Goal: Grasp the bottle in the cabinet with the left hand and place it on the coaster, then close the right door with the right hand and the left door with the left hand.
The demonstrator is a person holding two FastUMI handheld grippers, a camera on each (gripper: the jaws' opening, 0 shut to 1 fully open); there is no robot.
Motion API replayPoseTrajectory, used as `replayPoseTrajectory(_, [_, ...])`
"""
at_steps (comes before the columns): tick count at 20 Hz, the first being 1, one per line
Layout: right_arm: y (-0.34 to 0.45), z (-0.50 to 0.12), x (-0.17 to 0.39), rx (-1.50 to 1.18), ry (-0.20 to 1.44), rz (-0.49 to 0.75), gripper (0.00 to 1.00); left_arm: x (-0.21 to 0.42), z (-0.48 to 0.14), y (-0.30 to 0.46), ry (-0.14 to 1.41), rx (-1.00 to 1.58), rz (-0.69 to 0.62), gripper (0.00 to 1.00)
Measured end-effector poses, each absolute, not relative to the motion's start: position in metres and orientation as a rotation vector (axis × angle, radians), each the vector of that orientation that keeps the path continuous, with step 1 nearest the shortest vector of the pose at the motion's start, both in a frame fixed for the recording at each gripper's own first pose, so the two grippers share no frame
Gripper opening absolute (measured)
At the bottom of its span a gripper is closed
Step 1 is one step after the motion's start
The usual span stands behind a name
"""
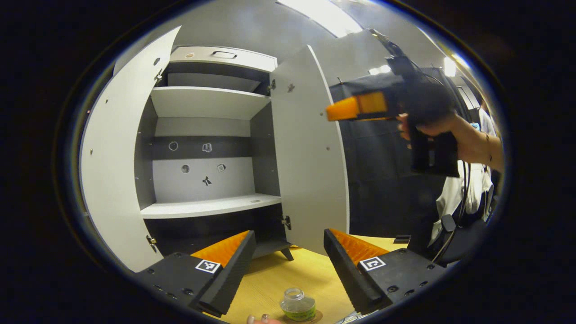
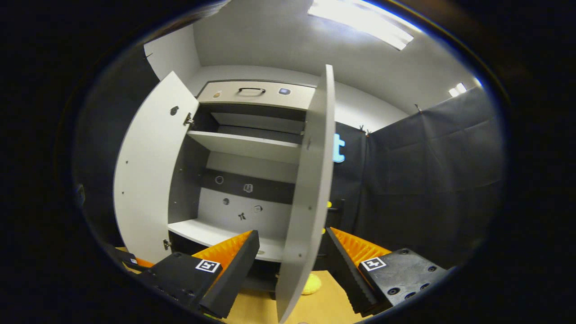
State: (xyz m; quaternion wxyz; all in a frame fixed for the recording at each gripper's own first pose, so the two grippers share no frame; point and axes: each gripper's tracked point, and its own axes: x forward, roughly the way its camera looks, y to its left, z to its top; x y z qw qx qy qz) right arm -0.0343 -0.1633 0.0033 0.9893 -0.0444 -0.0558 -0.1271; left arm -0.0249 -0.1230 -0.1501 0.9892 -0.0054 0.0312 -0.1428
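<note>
In the left gripper view, the left gripper (image 1: 288,270) hung with its jaws spread wide and nothing between them, above the yellow wooden table (image 1: 310,274). Below and between the jaws, at the lower edge of that view, the small clear glass bottle with a green label (image 1: 297,306) stood upright on a round brown coaster (image 1: 317,316), clear of both fingers. Fingertips of a hand (image 1: 258,319) showed just beside the bottle to its left.

Behind the table stood the tall white cabinet with grey shelves (image 1: 209,135), both doors swung open. The left door (image 1: 123,157) was swung far out; the right door (image 1: 310,157) stood roughly square to the cabinet front. The shelves looked bare apart from small stickers on the back panel.

Also in the left gripper view, the right gripper (image 1: 333,111) was held high in a hand (image 1: 432,128), near the outer face of the right door but apart from it; whether its jaws were parted could not be told there. In the right gripper view, the right gripper's (image 2: 292,265) jaws were spread, the right door (image 2: 310,180) seen edge-on between them, neither finger visibly touching it. A small yellow object (image 2: 311,284) lay on the table (image 2: 324,306) beyond the door.
</note>
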Motion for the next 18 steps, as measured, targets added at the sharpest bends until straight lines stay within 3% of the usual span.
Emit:
replayPoseTrajectory(6, [-0.215, -0.002, -0.028, -0.097, -0.099, -0.312, 0.97, -0.030, -0.106, -0.068, 0.107, -0.074, -0.137, 0.96])
replayPoseTrajectory(10, [-0.243, -0.003, -0.009, -0.079, -0.107, -0.291, 0.97, -0.051, -0.092, -0.011, 0.102, -0.024, 0.051, 0.96])
replayPoseTrajectory(18, [-0.224, -0.018, 0.020, -0.018, -0.060, -0.060, 0.94, -0.108, -0.080, 0.074, 0.140, 0.004, 0.382, 0.96])
